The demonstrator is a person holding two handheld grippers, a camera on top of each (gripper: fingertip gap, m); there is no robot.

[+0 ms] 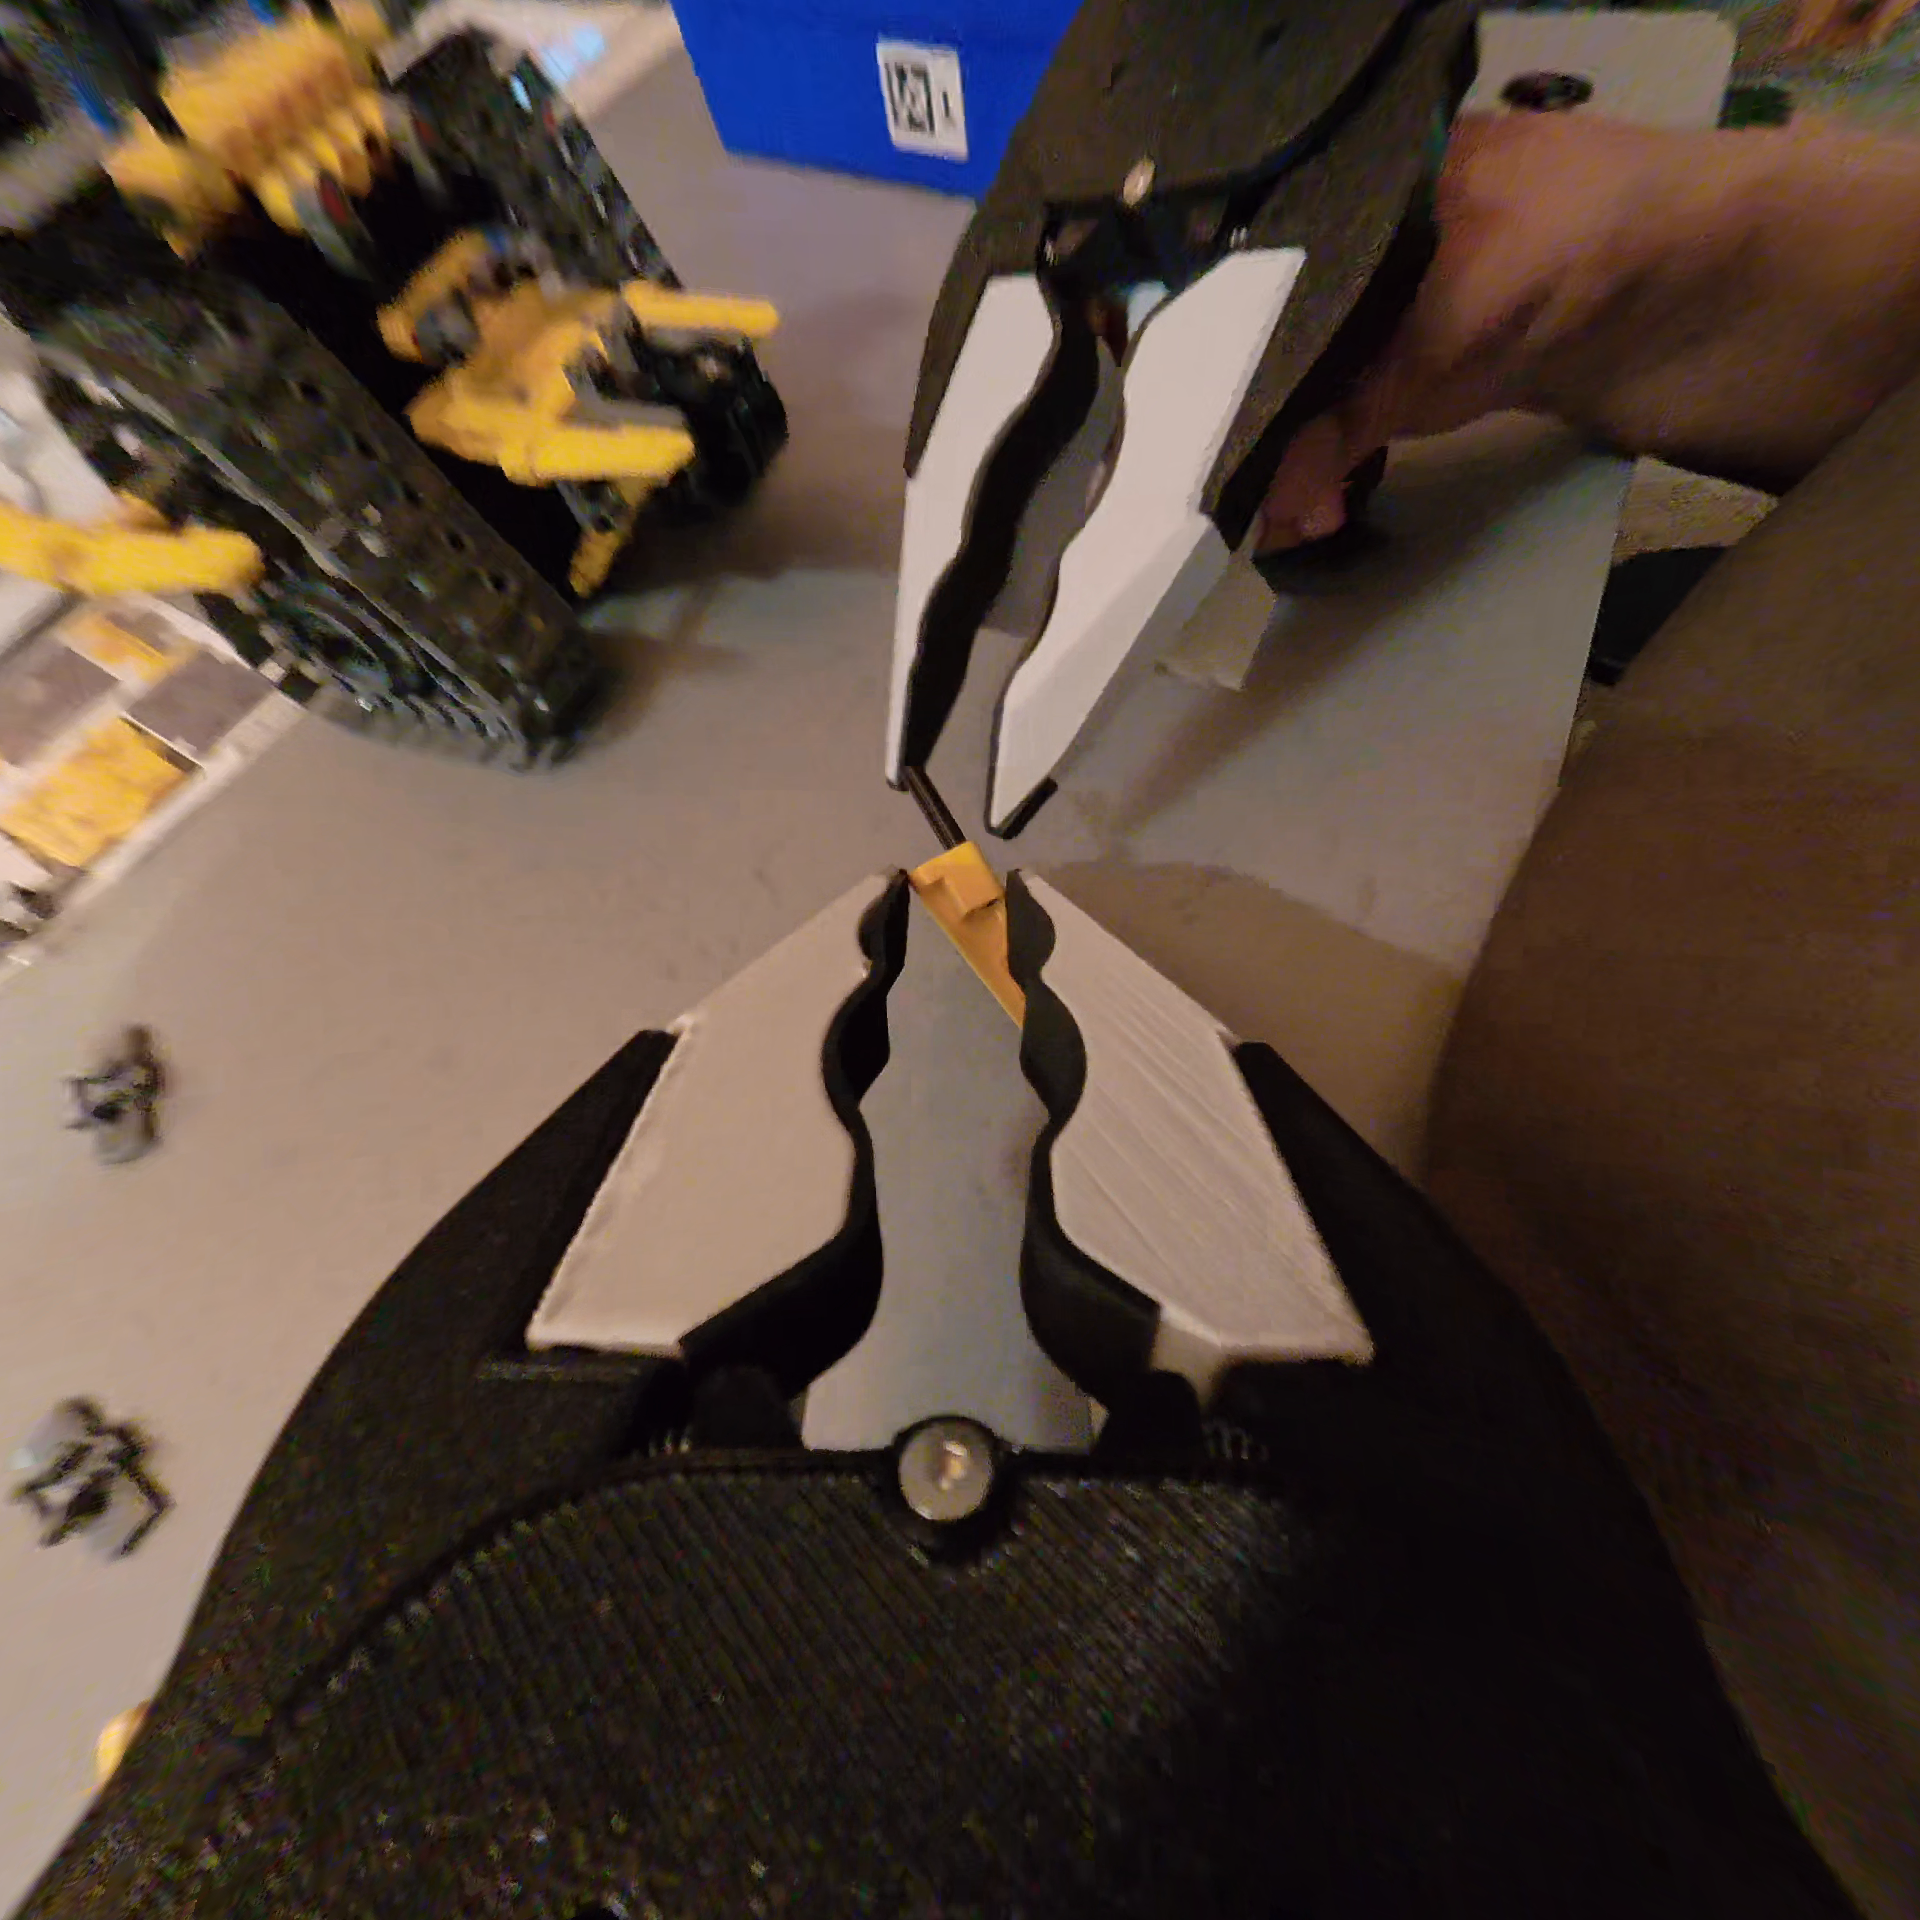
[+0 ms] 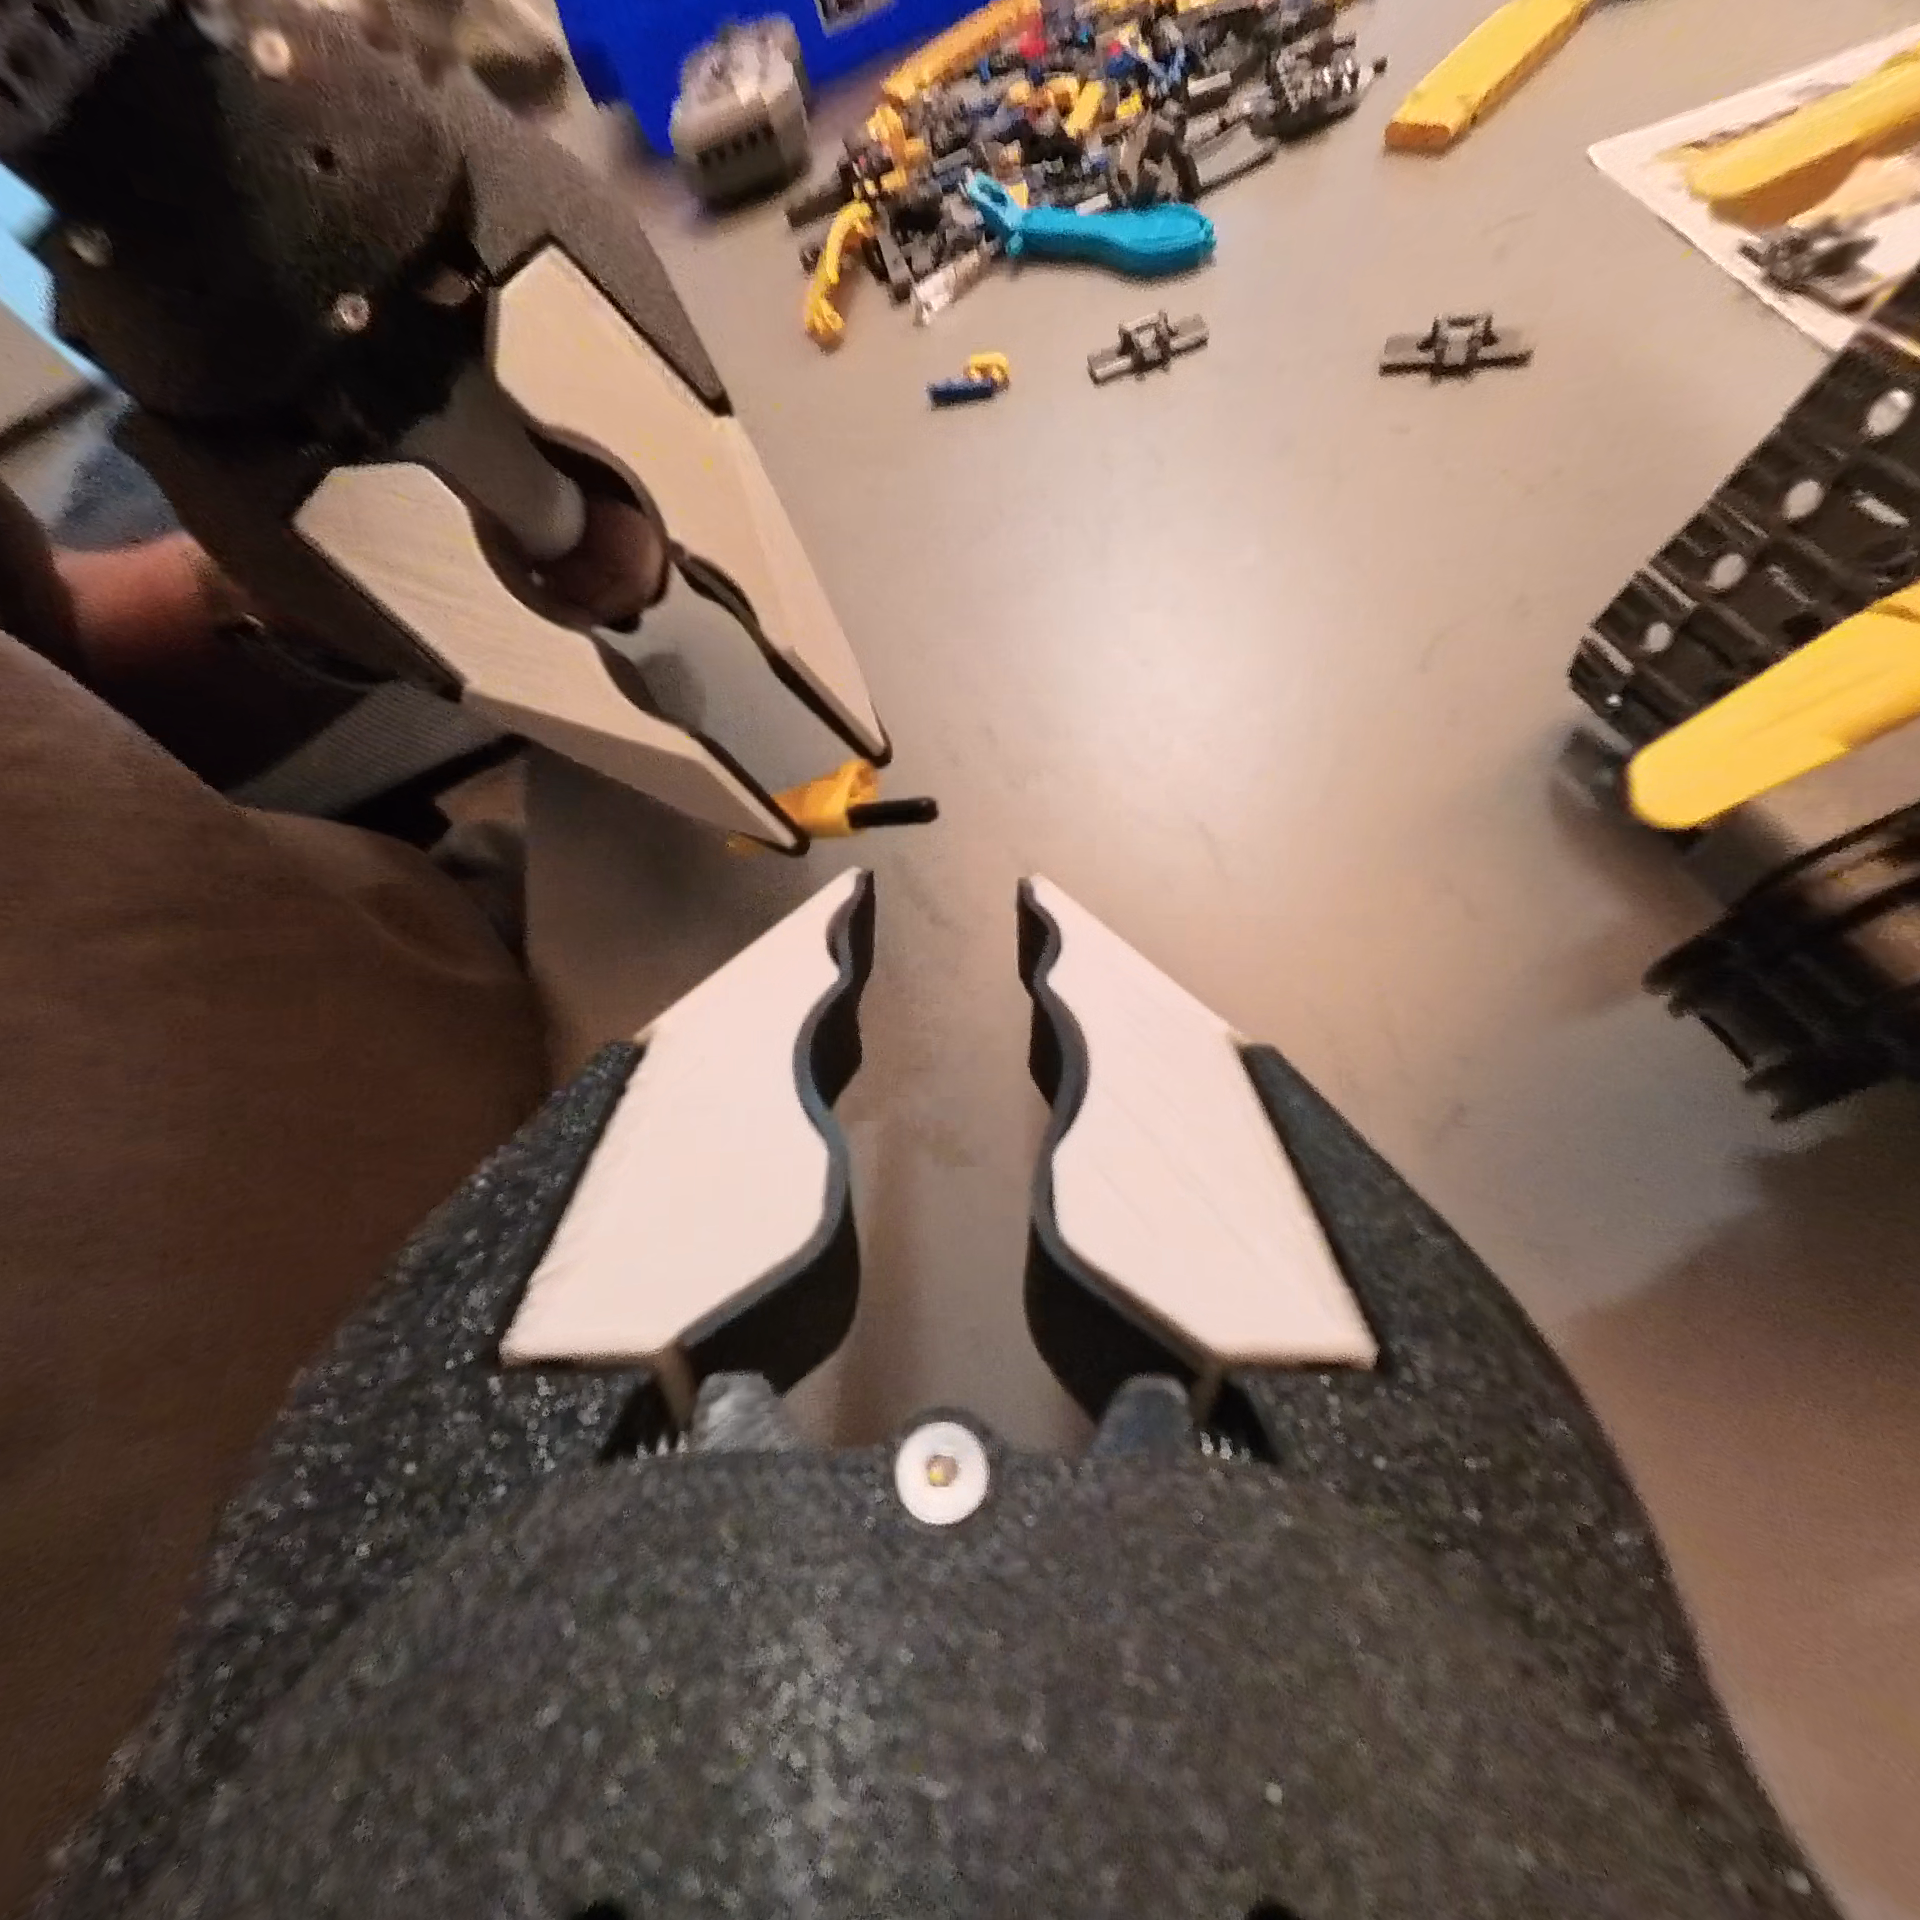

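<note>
Above a smooth grey table (image 2: 1195,644), two grippers meet tip to tip. Left gripper (image 1: 956,883): coarse black printed body, flat white finger plates w/ wavy black rubber inner edges; jaws pinched narrow on a small yellow plastic piece (image 1: 961,883), angular, matte, held at the very tips. A thin black pin (image 2: 894,810) sticks out of that piece, rod-shaped, glossy. Right gripper (image 2: 943,883): same build, jaws apart w/ a clear gap, holding nothing in its own view; in the left wrist view one tip sits at the pin's far end, contact uncertain (blur). Bkgd: black-and-yellow perforated brick model (image 1: 343,436) at left; loose pile of small parts (image 2: 1060,135) w/ a teal tool (image 2: 1101,234); blue bin (image 1: 862,83); brown sleeve (image 1: 1714,1039).
</note>
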